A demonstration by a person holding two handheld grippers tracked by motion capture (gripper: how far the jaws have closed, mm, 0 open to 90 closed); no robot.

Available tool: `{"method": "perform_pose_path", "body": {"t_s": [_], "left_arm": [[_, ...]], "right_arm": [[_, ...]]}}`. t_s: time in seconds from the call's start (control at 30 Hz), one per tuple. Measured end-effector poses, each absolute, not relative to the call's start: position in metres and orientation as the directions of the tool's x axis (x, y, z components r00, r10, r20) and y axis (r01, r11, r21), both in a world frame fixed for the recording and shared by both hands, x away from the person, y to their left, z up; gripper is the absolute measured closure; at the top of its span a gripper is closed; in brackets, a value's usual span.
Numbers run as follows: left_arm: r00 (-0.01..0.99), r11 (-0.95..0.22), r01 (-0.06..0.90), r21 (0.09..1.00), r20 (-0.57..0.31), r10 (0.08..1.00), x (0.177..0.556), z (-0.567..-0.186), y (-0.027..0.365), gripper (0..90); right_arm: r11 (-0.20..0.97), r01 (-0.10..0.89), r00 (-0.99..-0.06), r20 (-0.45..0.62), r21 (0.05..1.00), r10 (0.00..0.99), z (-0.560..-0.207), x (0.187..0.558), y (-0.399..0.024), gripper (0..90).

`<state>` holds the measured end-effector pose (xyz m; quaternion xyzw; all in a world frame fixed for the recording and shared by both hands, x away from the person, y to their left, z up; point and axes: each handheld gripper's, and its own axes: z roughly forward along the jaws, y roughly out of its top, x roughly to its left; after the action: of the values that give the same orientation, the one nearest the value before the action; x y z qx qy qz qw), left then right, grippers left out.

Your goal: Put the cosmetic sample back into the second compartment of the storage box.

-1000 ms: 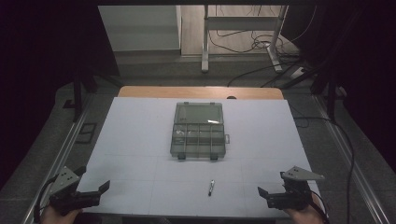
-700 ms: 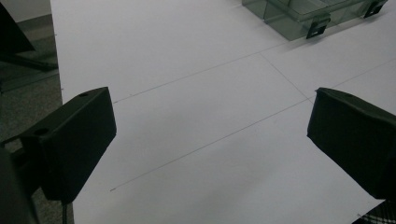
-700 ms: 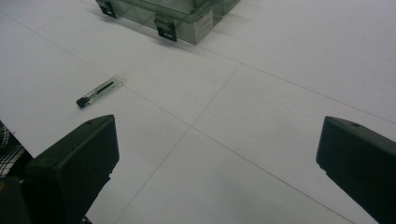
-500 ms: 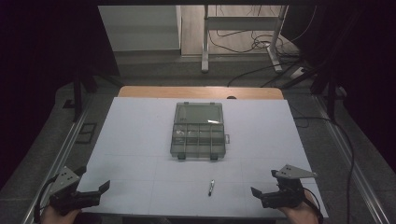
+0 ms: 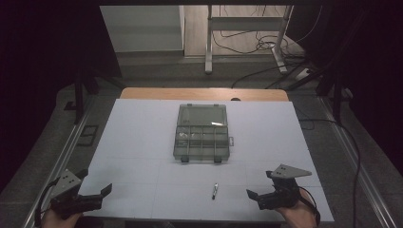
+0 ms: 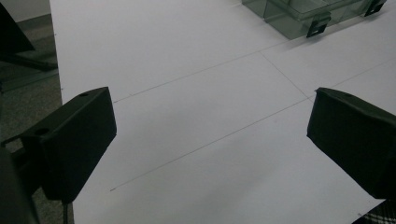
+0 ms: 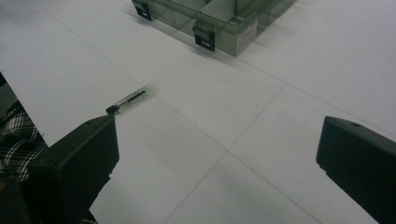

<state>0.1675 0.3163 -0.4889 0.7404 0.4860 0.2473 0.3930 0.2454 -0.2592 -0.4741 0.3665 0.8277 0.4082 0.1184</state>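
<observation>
A clear grey compartment box (image 5: pixel 201 133) lies in the middle of the white table sheet (image 5: pixel 138 142), with two dark latches on its near side. A small clear tube with a dark end (image 5: pixel 215 190) lies on the sheet in front of the box. My left gripper (image 5: pixel 99 195) is at the near left corner, open and holding nothing. My right gripper (image 5: pixel 255 198) is at the near right, open, a short way right of the tube. In the right gripper view the tube (image 7: pixel 130 99) lies just beyond the left jaw, with the box (image 7: pixel 219 21) farther off. The left gripper view has a corner of the box (image 6: pixel 299 21) at top right.
A wooden table edge (image 5: pixel 204 93) runs behind the sheet. Metal rails (image 5: pixel 71 147) flank both sides. Beyond the table stand a desk leg (image 5: pixel 208 42) and loose cables (image 5: pixel 256 45) on the floor. A checked sleeve (image 7: pixel 16 135) shows at the left edge.
My right gripper has moved left along the near edge, closer to the tube. The left gripper, the box and the tube have stayed put.
</observation>
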Motion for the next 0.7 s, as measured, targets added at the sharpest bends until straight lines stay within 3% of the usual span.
{"method": "perform_pose_path", "body": {"t_s": [0.7], "left_arm": [[0.407, -0.216, 0.524, 0.824, -0.019, 0.913, 0.167, -0.489, 0.317, 1.9]], "right_arm": [[0.501, 0.511, -0.751, 0.079, 0.699, 0.656, -0.478, 0.255, -0.217, 0.0]]}}
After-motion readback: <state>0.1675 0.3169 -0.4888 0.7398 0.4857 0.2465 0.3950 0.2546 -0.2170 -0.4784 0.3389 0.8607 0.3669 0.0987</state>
